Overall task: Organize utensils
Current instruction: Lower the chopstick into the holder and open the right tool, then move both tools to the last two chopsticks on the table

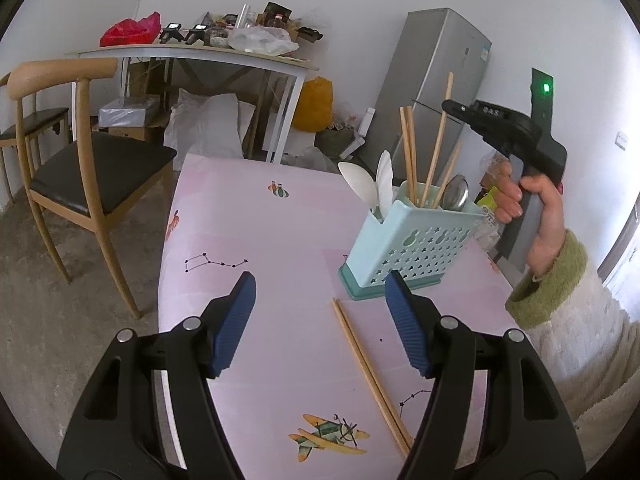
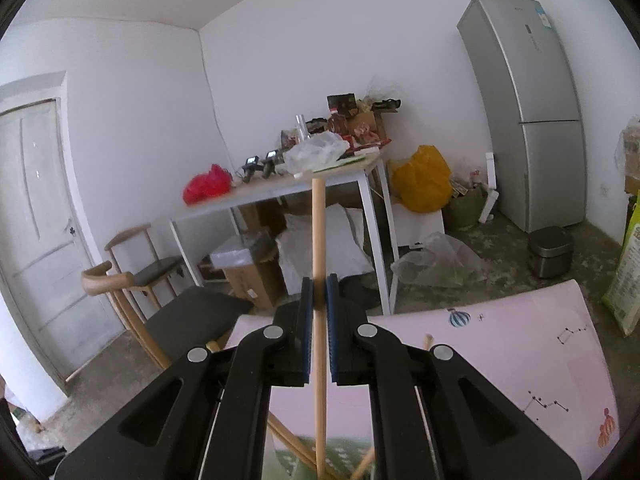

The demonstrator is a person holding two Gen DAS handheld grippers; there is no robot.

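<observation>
While the left hand-held gripper gapes empty, the right hand-held gripper clamps a chopstick.

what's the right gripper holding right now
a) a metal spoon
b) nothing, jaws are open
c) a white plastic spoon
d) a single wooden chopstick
d: in the right wrist view the right gripper has its jaws closed on a single wooden chopstick that stands nearly upright between the blue pads.
</observation>
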